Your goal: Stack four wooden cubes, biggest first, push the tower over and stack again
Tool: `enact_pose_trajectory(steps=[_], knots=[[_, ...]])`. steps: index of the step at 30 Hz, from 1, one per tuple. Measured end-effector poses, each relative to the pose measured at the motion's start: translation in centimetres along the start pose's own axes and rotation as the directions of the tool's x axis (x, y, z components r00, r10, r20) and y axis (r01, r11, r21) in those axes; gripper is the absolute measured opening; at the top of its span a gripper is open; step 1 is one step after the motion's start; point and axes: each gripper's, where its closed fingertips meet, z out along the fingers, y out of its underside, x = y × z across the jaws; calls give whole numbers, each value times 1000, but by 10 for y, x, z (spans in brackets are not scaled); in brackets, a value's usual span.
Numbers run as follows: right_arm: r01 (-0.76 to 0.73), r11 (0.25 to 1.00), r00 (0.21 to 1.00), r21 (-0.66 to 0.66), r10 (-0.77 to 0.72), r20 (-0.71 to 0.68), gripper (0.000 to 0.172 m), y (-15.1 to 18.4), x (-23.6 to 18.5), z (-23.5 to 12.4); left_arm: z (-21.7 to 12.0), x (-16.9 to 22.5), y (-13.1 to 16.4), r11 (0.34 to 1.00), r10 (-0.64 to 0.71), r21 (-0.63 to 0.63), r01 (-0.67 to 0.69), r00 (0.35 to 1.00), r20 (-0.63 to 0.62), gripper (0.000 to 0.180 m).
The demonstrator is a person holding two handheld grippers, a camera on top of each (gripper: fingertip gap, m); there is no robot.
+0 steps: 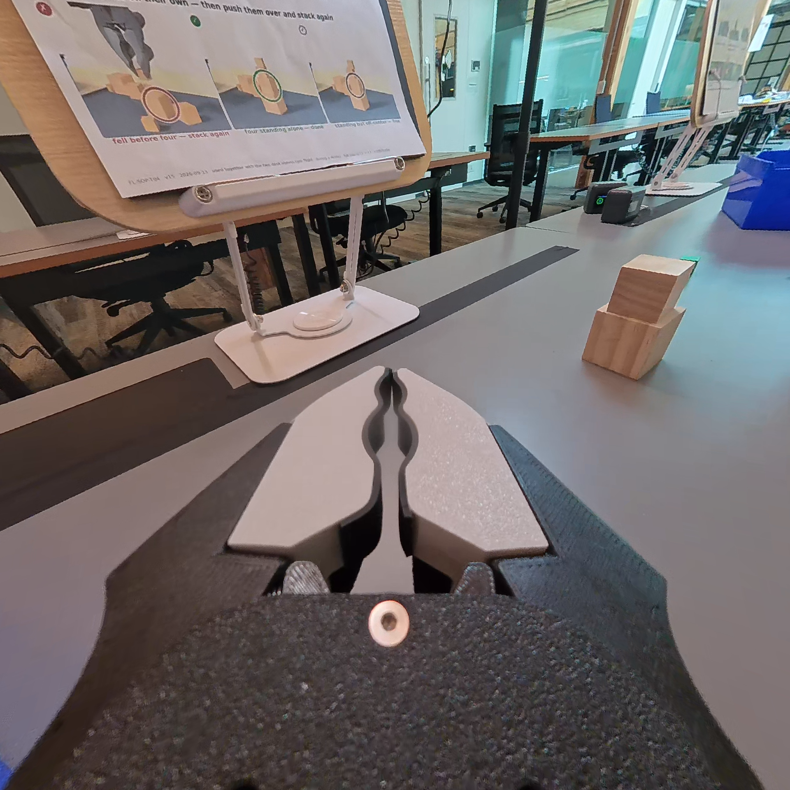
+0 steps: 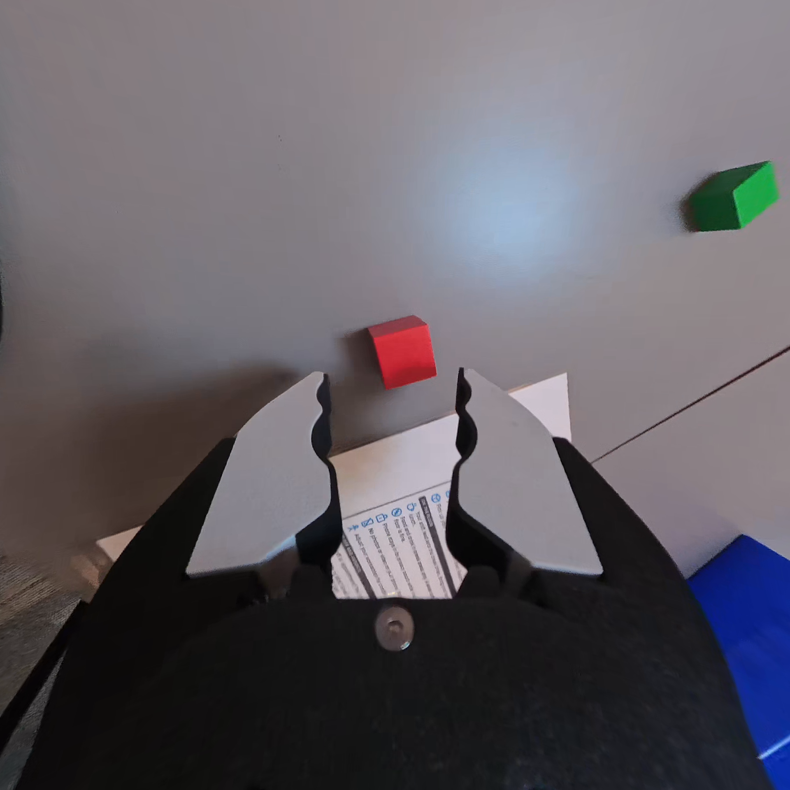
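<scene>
Left gripper [image 1: 391,376]: jaws closed tip to tip, nothing between them, low over the grey table [image 1: 555,470]. Just ahead, a black strip [image 1: 491,290] running across the table, with the white base of a stand [image 1: 316,329] sitting on it. On the stand, a wooden board [image 1: 51,141] carrying a printed sheet [image 1: 239,85]: three pictures of stacked blocks with captions in red, green and grey, ringed marks, a line of small print at the bottom. To the right, well apart, two plain wooden blocks [image 1: 641,316], the upper one resting askew on the lower. Farther right, a blue bin [image 1: 761,192].

Right gripper [image 2: 393,376]: jaws spread wide, bare, pointing down at the same table. Red cube [image 2: 402,352] just beyond the fingertips, in line with the gap, touching neither finger. Under the jaws, a white sheet [image 2: 402,466] with small icons and lines of print. Green block [image 2: 735,196] well off to the right. Blue bin corner [image 2: 752,607] at the lower right.
</scene>
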Motion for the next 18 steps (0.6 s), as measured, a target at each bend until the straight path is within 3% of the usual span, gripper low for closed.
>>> enact_pose_trajectory(steps=[3,5,8,13,18], knots=[[12,1000,1000,-16,-12,-5,56,-2,1,13,0,1,1,1000,5,-7,-5,1000,1,0],[25,998,1000,-52,-24,16,28,1,1,19,-1,0,2,1000,3,-8,-3,1000,2,0],[43,999,999,-27,-42,15,28,-20,11,5,0,0,3,1000,0,-11,0,1000,1,0],[137,970,991,200,-134,-29,27,-139,28,-64,2,2,5,1000,9,-22,-9,1000,-8,0],[307,926,952,222,-304,-48,27,-244,22,-87,1,4,5,999,21,-23,-22,1000,-18,0]])
